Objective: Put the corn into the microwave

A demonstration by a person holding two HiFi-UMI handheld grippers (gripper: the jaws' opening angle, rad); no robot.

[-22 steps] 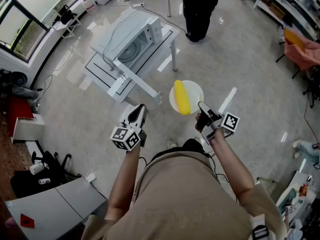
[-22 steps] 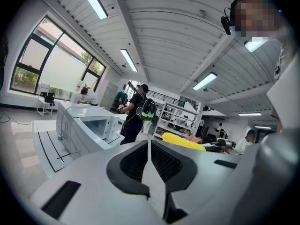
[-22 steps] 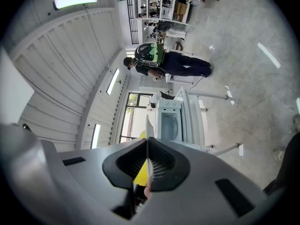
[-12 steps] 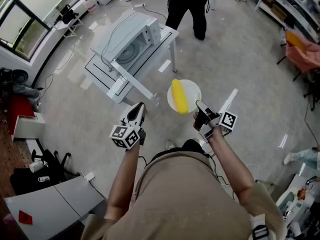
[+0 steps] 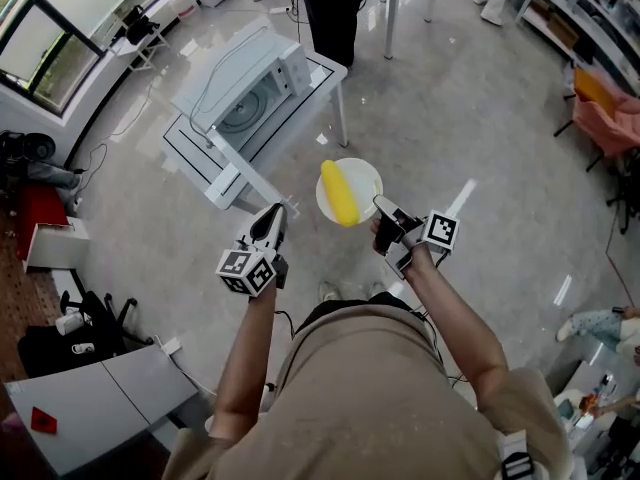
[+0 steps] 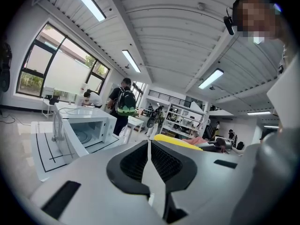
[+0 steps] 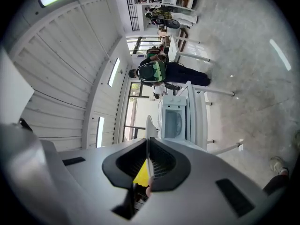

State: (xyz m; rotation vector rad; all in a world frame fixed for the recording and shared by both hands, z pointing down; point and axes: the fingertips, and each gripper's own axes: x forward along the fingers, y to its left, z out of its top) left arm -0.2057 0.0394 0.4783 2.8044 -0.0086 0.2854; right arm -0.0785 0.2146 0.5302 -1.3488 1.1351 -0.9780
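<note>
A yellow corn cob (image 5: 337,193) lies on a white plate (image 5: 366,168) carried in the air in front of me. My right gripper (image 5: 380,206) is shut on the plate's near rim; in the right gripper view the thin rim (image 7: 149,125) runs between the pads and the corn (image 7: 142,176) shows below them. To the plate's left my left gripper (image 5: 278,213) is shut and holds nothing; its pads meet at the tips (image 6: 149,142). The white microwave (image 5: 245,83) stands ahead on a white table (image 5: 325,68) with its door (image 5: 240,153) swung open, and its empty inside (image 6: 86,128) is in view.
A person with a green backpack (image 5: 330,8) stands just beyond the table. Shelves (image 5: 590,8) and a chair with pink cloth (image 5: 605,103) line the right side. Windows (image 5: 60,18) and small desks stand at the far left, a grey cabinet (image 5: 90,408) at my near left.
The plate with the corn, still in my right gripper, has shifted left and towards the microwave. The person with the backpack has walked left behind the table. My left gripper has hardly moved.
</note>
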